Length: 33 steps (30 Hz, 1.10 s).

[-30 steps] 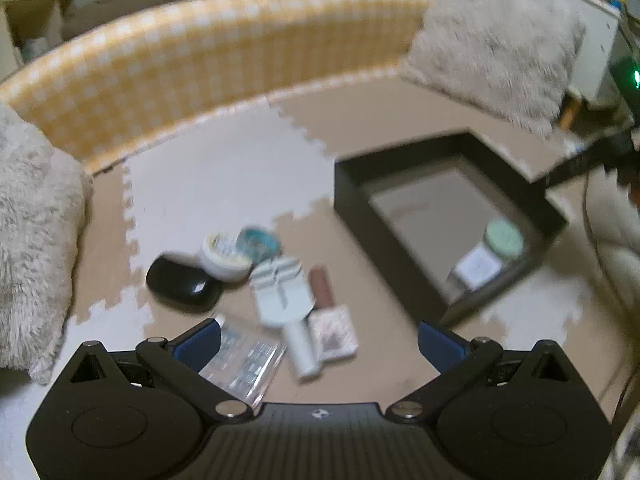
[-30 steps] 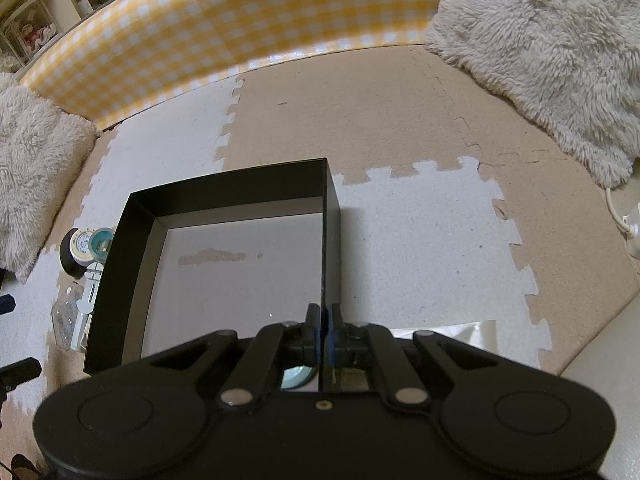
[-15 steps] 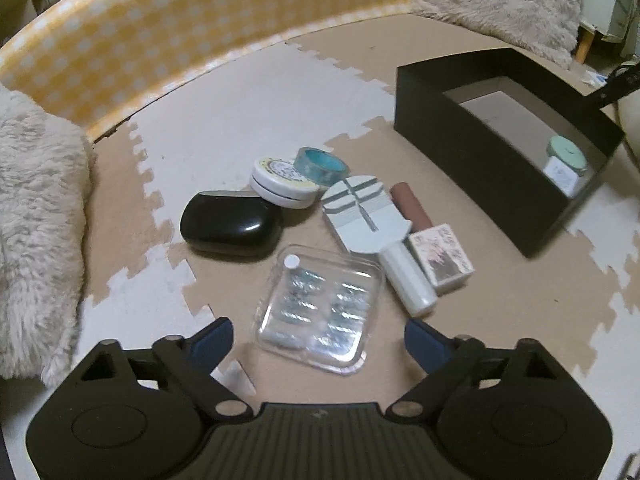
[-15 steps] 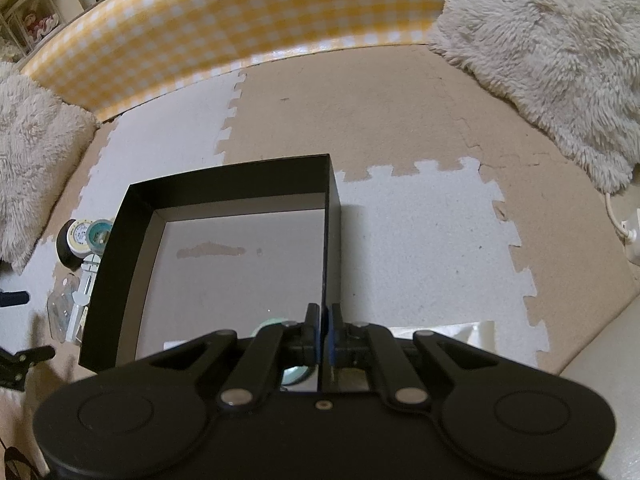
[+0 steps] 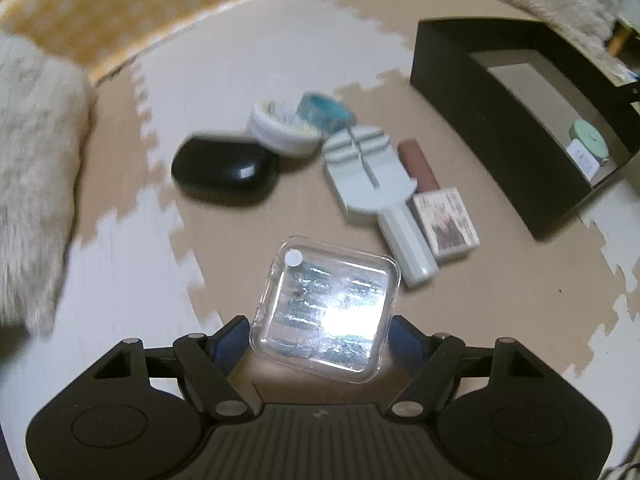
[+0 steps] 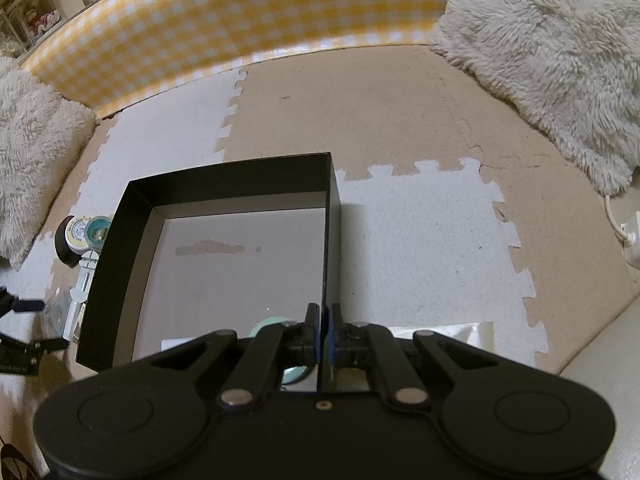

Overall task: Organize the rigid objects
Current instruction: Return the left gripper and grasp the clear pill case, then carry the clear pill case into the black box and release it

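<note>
Near me: clear case [image 5: 326, 312] on foam mat [image 5: 248, 68].
Beyond it: black pouch [image 5: 226, 170] left, tin [image 5: 282, 128], tape roll [image 5: 326, 108] behind.
Right: I see jar [image 5: 590, 140] in box [image 5: 472, 80].

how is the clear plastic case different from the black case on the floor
The clear plastic case is see-through, flat and square with shiny contents; the black case is solid, glossy and rounded. The clear plastic case sits between the open fingers of the left gripper; the black case lies farther off. Both rest on the floor mat.
</note>
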Each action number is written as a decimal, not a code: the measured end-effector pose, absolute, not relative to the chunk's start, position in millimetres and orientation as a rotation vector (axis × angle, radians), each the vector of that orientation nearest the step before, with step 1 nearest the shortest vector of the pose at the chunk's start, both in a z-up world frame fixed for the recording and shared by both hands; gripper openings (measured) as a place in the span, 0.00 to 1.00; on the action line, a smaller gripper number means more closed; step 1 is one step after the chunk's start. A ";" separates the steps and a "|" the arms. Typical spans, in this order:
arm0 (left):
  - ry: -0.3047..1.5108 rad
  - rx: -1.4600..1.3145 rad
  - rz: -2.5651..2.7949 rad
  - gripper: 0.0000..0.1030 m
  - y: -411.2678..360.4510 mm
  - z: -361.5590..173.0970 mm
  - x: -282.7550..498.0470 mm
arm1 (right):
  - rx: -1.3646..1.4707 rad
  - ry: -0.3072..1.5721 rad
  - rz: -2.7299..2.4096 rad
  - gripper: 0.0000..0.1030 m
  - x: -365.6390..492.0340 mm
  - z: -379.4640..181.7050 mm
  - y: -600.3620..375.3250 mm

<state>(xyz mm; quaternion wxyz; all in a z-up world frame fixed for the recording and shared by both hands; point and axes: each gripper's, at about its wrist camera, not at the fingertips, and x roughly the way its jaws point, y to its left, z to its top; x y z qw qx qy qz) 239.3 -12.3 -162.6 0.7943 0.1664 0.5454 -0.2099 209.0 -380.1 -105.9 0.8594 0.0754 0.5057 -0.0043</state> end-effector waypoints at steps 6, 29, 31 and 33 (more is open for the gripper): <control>1.120 0.355 -0.438 0.84 -14.9 -160.0 231.9 | 0.157 1.062 -0.008 0.04 209.1 -106.0 -379.5; 1.051 0.264 -0.445 0.73 -12.7 -140.0 238.5 | 0.152 1.061 -0.005 0.05 208.8 -106.1 -378.7; 1.029 0.221 -0.427 0.73 -11.6 -130.2 237.1 | 0.151 1.061 -0.006 0.05 208.8 -106.1 -378.7; 1.016 0.169 -0.416 0.73 -12.1 -121.4 235.8 | 0.149 1.062 -0.005 0.05 208.8 -106.1 -378.8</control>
